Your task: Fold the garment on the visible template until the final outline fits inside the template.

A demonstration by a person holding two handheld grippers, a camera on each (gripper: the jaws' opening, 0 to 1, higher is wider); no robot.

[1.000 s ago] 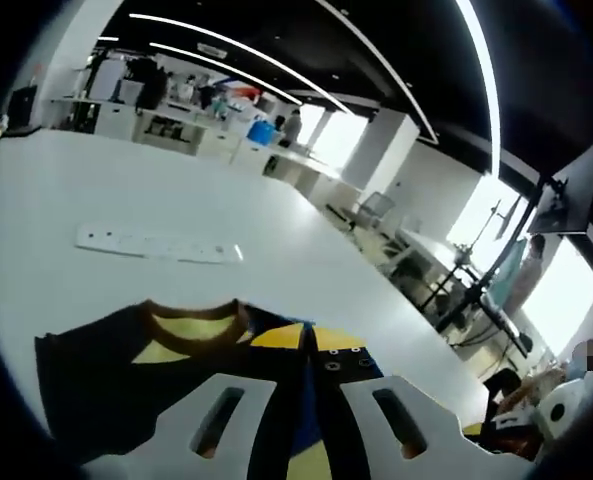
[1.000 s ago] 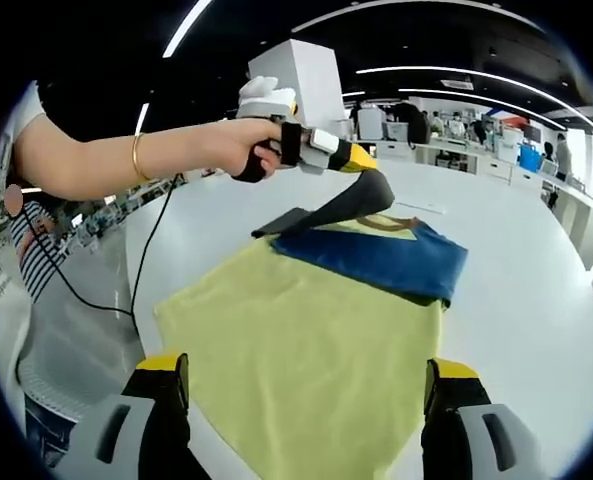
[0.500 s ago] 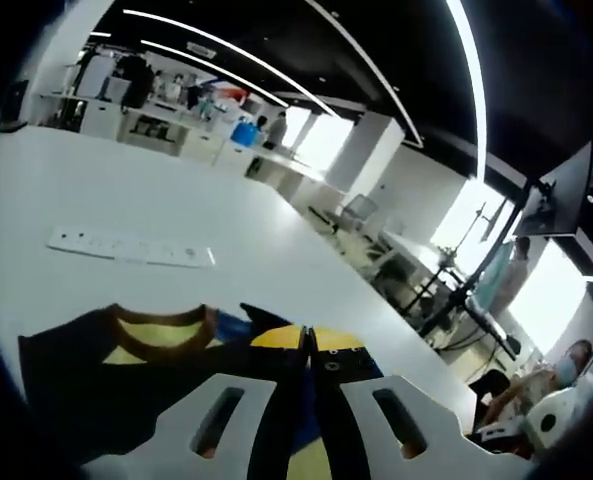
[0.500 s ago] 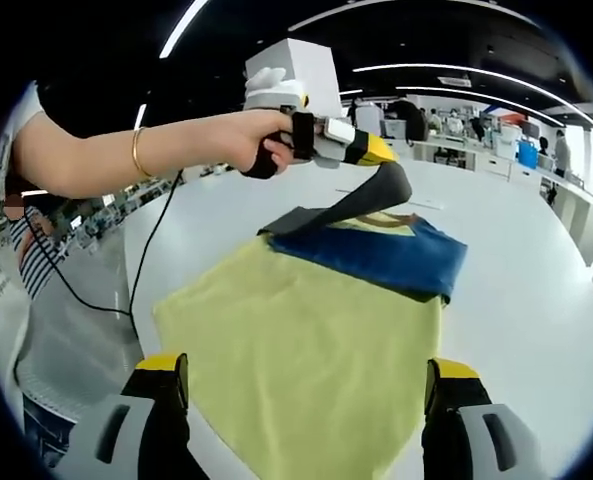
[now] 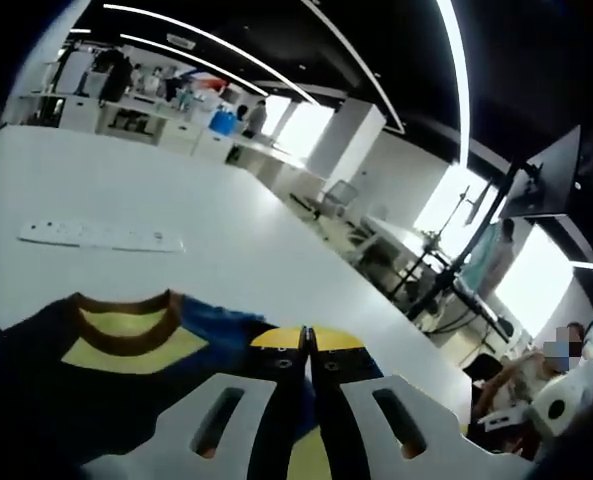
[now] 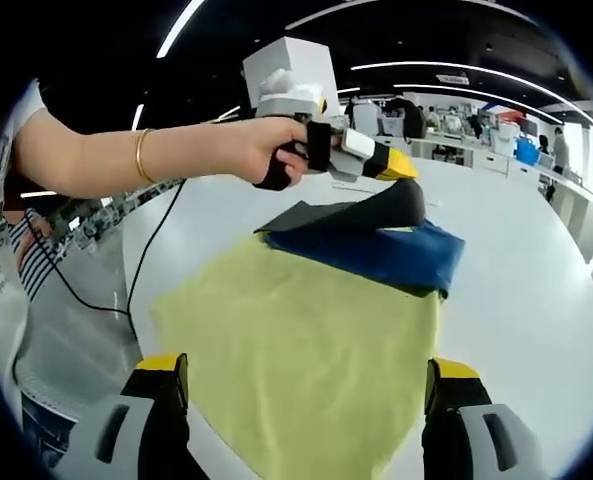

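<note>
Carried the dark sleeve (image 6: 381,205) further across the garment (image 6: 306,330), clamped in the left hand-held gripper (image 6: 401,170), jaws closed on it. Spread on the white counter (image 6: 536,260), yellow template (image 6: 226,300) beneath. Right hand-held gripper (image 6: 306,420) wide open, holding nothing.

Left gripper (image 6: 408,172) clamped, raised; right gripper (image 6: 301,400) spread wide.

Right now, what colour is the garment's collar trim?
Brown, around a yellow panel on the collar; clearest in the left gripper view.
</note>
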